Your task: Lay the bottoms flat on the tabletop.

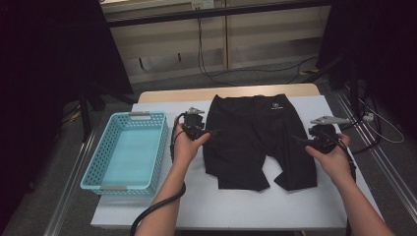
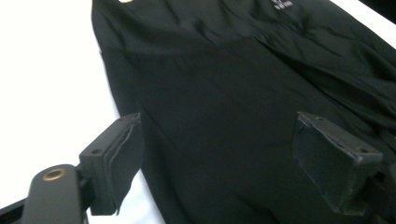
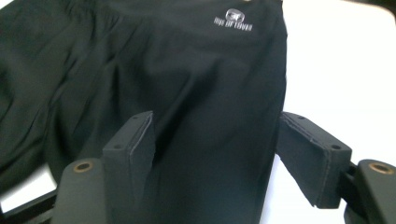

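While the black shorts [image 1: 255, 140] lie flat, the left gripper [image 1: 215, 132] and right gripper [image 1: 295, 139] are held apart at their side edges, nothing being clamped.

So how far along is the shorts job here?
Done: the black shorts lie spread flat on the white table. In hand: left gripper and right gripper, jaws open, sit at the shorts' side edges. Left: folding them and probably putting them into the empty blue basket.
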`<state>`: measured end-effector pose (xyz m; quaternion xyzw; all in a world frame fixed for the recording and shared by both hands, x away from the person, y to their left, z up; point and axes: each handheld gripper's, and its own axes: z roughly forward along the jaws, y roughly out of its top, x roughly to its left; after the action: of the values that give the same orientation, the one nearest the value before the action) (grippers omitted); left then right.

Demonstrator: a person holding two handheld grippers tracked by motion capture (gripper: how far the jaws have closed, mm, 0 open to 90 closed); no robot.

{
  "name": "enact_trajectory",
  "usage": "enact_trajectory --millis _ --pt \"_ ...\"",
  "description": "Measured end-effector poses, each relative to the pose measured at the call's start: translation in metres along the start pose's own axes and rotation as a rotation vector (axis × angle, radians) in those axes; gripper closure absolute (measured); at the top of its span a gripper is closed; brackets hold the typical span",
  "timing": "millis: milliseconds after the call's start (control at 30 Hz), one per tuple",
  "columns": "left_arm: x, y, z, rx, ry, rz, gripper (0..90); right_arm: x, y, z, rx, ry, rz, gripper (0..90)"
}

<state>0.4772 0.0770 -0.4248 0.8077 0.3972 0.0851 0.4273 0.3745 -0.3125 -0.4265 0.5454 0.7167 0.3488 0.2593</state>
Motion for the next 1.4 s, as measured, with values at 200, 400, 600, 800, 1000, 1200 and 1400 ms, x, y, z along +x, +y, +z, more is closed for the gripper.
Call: enact_trajectory --millis 200,400,600,800,1000,1200,1400 --pt "-0.012 -0.016 -0.008 0.02 -0.036 0.03 16.6 0.008 -0.023 -0.011 0.024 0.01 -0.025 27.6" --pt "-0.021 -0.027 -0.011 0.019 -0.043 0.071 15.8 0.012 -0.03 -0.018 0.046 0.019 -0.02 27.8" --pt "-0.023 -0.033 -0.014 0.029 -0.042 0.092 15.7 0.022 -0.036 -0.024 0.052 0.034 -0.041 27.8" --pt "-0.029 -0.035 -0.018 0.026 -0.022 0.117 15.1 0.029 -0.041 -0.03 0.041 0.053 -0.043 32.4" --pt "-0.034 -0.034 -0.025 0.011 -0.042 0.126 14.8 0.034 -0.04 -0.031 0.037 0.069 -0.067 37.2" --pt "-0.032 -0.037 -0.032 0.004 -0.032 0.115 14.6 0.05 -0.034 -0.031 0.015 0.108 -0.106 41.5" --pt "-0.028 -0.041 -0.039 0.014 -0.02 0.118 14.6 0.069 -0.027 -0.025 0.012 0.165 -0.139 49.0"
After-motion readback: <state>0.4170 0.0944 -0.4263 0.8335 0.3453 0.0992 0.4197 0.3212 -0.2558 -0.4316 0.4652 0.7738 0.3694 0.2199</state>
